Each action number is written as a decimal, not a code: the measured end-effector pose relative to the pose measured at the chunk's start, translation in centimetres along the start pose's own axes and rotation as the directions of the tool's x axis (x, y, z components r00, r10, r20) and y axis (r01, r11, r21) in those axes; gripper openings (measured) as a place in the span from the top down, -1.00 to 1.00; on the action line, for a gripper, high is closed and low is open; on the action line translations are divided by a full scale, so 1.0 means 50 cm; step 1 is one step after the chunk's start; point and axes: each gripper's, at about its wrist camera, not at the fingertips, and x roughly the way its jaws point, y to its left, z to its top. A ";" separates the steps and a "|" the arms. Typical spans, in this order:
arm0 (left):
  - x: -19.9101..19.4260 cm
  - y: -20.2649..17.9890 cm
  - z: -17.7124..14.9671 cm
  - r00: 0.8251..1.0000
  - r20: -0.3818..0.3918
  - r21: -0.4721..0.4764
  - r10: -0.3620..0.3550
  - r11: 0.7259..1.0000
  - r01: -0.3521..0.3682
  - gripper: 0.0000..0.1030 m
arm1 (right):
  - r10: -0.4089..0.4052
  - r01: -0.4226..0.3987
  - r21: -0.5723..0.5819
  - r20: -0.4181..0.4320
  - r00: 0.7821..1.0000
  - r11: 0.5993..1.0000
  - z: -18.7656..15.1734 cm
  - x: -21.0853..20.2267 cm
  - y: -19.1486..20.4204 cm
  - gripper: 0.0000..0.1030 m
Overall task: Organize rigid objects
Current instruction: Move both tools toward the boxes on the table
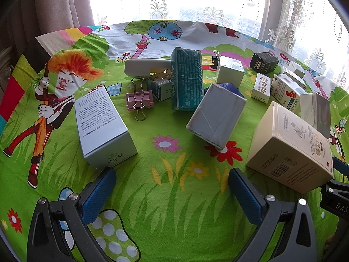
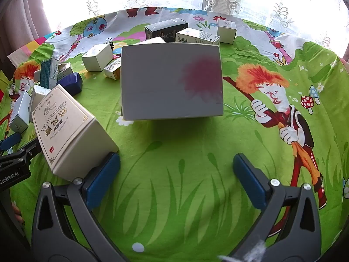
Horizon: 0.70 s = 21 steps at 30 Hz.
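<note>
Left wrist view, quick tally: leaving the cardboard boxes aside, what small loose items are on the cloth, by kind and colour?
Pink binder clip: 1
Black binder clip: 1
White stapler: 1
Total: 3

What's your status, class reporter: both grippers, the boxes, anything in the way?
Left gripper open, empty. Right gripper open, empty. Boxes scattered on cloth; white box with red blotch ahead of right. Cream box against its left finger.
</note>
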 end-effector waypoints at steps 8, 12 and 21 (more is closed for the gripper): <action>0.000 0.000 0.000 1.000 0.000 0.000 0.000 1.000 0.000 -1.00 | 0.001 -0.001 0.001 0.000 1.000 1.000 0.001 0.000 -0.001 -1.00; 0.000 0.000 0.000 1.000 0.000 0.000 0.000 1.000 0.000 -1.00 | 0.000 0.000 0.001 0.000 1.000 1.000 0.003 0.001 -0.001 -1.00; 0.001 0.001 0.000 1.000 0.000 0.000 -0.003 1.000 0.003 -1.00 | -0.004 0.004 0.002 0.000 1.000 1.000 0.000 0.000 0.001 -1.00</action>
